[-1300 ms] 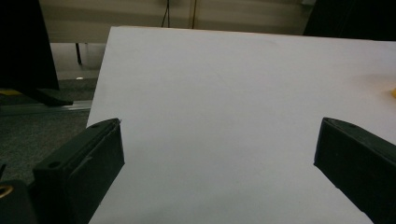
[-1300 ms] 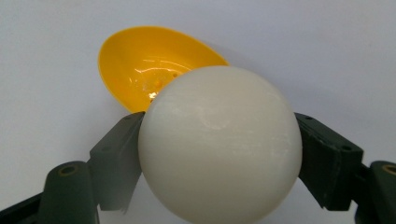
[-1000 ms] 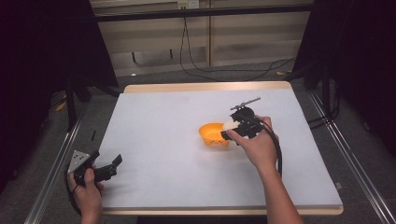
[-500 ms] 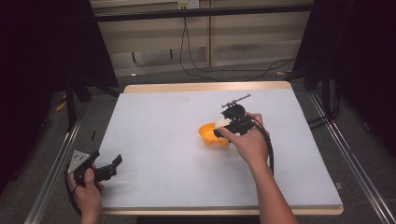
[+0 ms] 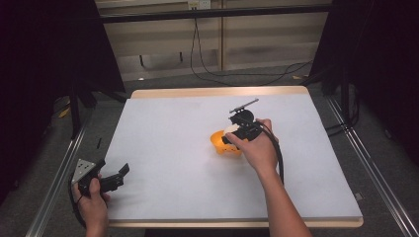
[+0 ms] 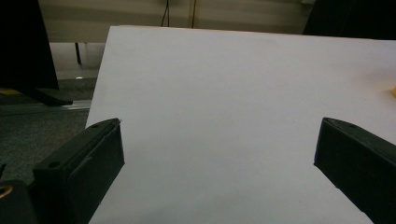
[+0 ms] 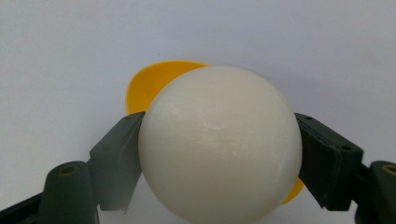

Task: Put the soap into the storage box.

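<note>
The right gripper (image 5: 228,136) is clenched on a white ball (image 7: 219,144): in the right gripper view its two black jaws press on the ball's left and right sides, and the ball bulges out between them. Behind and beneath the ball lies an orange bowl (image 7: 156,86), its rim showing at the upper left of the ball and again as a sliver at the lower right. Whether the ball touches the bowl cannot be told.

In the high view the ball (image 5: 230,129) is a pale spot at the far edge of the orange bowl (image 5: 221,146), which rests on the white worktop (image 5: 173,133) a little right of its middle. The person's right hand (image 5: 257,148) wraps the gripper's body from the near right, the forearm runs down to the bottom edge, and a black cable trails along the wrist.

The left gripper (image 5: 121,173) is at the near left corner of the worktop, well apart from the bowl, held in the left hand (image 5: 91,200), with a grey three-cornered plate on top. Its jaws stand released and wide in the left gripper view (image 6: 219,158), with bare white worktop between them. A scrap of orange shows at that view's right edge.
</note>
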Demonstrator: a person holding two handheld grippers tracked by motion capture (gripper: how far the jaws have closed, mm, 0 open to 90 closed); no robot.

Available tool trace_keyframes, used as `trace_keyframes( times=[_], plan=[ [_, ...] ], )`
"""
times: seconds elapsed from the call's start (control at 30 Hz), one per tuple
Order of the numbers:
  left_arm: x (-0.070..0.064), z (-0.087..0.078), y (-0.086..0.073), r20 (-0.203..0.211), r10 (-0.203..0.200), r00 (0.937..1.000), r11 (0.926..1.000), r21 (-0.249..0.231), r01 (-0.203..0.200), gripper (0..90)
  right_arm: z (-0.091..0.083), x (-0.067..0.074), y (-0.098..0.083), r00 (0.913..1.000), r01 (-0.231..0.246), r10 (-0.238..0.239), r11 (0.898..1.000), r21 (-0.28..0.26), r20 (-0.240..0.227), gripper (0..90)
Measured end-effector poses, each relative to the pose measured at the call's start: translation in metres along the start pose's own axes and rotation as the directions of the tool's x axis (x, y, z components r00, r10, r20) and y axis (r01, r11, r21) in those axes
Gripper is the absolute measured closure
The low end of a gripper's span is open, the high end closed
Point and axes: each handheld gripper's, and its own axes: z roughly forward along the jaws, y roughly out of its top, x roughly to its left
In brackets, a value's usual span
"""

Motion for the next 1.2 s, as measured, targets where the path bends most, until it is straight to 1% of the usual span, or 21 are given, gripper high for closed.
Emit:
trace_keyframes(
  times=[0.1,0.23,0.4,0.5,0.8,1.0,1.2],
  plan=[
    [0.000,0.000,0.000,-0.001,0.002,1.0000,1.0000,0.001,-0.002,1.4,0.003,0.001,0.002,0.9999,-0.011,0.011,1.000,-0.003,0.001,23.4],
    [0.000,0.000,0.000,0.000,0.000,1.0000,1.0000,0.000,0.000,1.4,0.008,0.002,0.003,0.9998,-0.017,0.017,1.000,0.006,0.004,23.4],
    [0.000,0.000,0.000,0.000,0.000,1.0000,1.0000,0.000,0.000,1.4,0.011,0.001,0.003,0.9998,-0.018,0.018,1.000,0.011,0.007,23.4],
    [0.000,0.000,0.000,0.001,0.001,1.0000,1.0000,0.000,-0.001,1.4,0.015,0.001,0.004,0.9994,-0.032,0.031,0.999,0.020,0.011,23.4],
    [0.000,0.000,0.000,-0.001,0.004,1.0000,1.0000,0.001,-0.004,1.4,0.023,0.004,0.003,0.9990,-0.040,0.039,0.999,0.032,0.021,23.4],
    [0.000,0.000,0.000,-0.001,0.003,1.0000,1.0000,0.000,-0.003,1.4,0.025,0.004,0.004,0.9983,-0.054,0.053,0.998,0.032,0.024,23.4],
    [0.000,0.000,0.000,0.002,0.000,1.0000,1.0000,0.000,0.000,1.4,0.028,0.004,0.002,0.9977,-0.064,0.063,0.997,0.043,0.024,23.4]
  ],
)
